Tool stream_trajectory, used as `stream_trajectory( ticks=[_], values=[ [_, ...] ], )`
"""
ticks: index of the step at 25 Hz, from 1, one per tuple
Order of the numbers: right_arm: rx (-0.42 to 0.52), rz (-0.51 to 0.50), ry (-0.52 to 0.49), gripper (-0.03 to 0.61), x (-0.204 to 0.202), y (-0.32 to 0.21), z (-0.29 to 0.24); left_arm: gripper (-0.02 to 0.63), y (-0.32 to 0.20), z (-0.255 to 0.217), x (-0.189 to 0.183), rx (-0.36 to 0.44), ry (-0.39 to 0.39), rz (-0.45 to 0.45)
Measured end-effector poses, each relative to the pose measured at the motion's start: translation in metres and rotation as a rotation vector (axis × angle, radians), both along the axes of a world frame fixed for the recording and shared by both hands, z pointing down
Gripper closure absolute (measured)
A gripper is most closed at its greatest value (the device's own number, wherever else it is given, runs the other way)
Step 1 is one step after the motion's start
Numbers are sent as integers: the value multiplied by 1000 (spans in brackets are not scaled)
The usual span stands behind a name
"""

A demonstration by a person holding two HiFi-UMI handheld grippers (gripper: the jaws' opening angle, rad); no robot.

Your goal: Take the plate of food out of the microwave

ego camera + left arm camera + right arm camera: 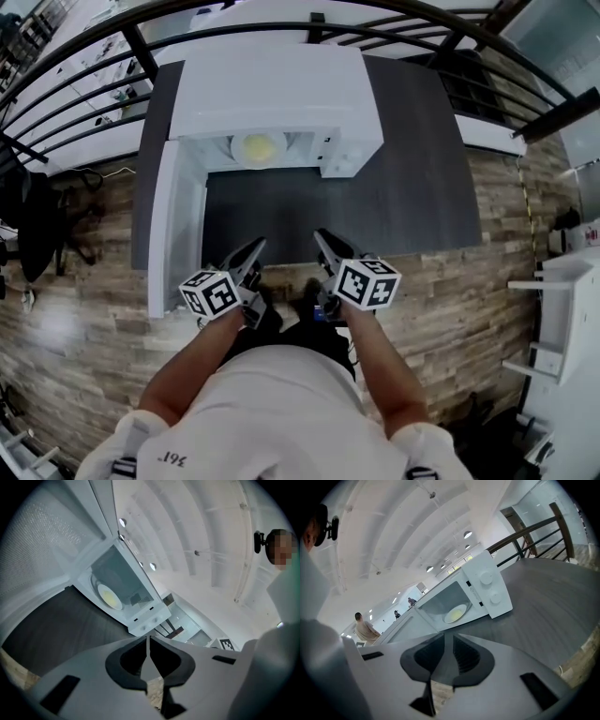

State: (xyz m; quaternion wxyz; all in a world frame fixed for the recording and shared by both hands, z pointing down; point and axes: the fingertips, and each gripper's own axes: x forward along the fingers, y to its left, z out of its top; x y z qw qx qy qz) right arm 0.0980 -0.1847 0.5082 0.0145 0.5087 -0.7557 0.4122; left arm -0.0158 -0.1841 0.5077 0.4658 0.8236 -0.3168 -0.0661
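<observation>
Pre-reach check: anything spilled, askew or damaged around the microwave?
Nothing stands out. The microwave sits square on the table, its door swung open, and the plate lies flat inside with no visible spill.

Noted plate (259,147) in microwave (277,94) at table's (422,187) far side; left gripper (255,246) and right gripper (319,234) abreast at near edge.

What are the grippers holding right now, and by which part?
Nothing. The left gripper and right gripper are both empty; the plate sits inside the open microwave.
</observation>
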Motion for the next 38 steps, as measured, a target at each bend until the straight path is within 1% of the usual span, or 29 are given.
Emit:
stream_trajectory(
  ticks=[3, 7, 10, 11, 12, 15, 19, 22, 23, 24, 25, 27, 30, 34, 38],
  values=[
    [-18, 3, 0, 520, 5, -28, 13, 606, -21, 8, 1, -8, -8, -37],
    [-33, -36, -17, 520, 4, -68, 27, 606, -49, 14, 9, -19, -1, -81],
    [-42, -48, -18, 520, 4, -98, 33, 604, -72, 18, 8, -16, -18, -133],
    [-39, -52, -18, 520, 3, -108, 33, 600, -80, 20, 7, -19, -22, -154],
    [-39, -57, -18, 520, 1, -117, 35, 573, -88, 22, 5, -24, -24, -171],
    [-50, -68, -31, 520, -6, -142, 43, 558, -108, 31, -1, -42, -29, -211],
    [-93, -53, -61, 518, -19, -169, 60, 557, -127, 41, -8, -60, -38, -244],
    [-140, -10, -99, 518, -25, -189, 74, 557, -138, 51, -14, -75, -61, -268],
    [-154, 10, -115, 513, -26, -195, 78, 555, -142, 55, -16, -80, -72, -274],
    [-162, 28, -133, 480, -28, -201, 80, 546, -145, 59, -18, -85, -79, -280],
    [-164, 41, -150, 477, -29, -206, 81, 537, -148, 62, -19, -90, -82, -284],
    [-169, 61, -170, 477, -32, -216, 82, 535, -155, 65, -24, -94, -81, -294],
    [-197, 78, -170, 477, -32, -225, 90, 535, -161, 70, -29, -101, -86, -304],
    [-236, 92, -169, 477, -36, -234, 100, 535, -168, 68, -28, -105, -75, -288],
    [-272, 119, -158, 477, -42, -241, 109, 535, -176, 71, -34, -113, -75, -274]
  ],
)
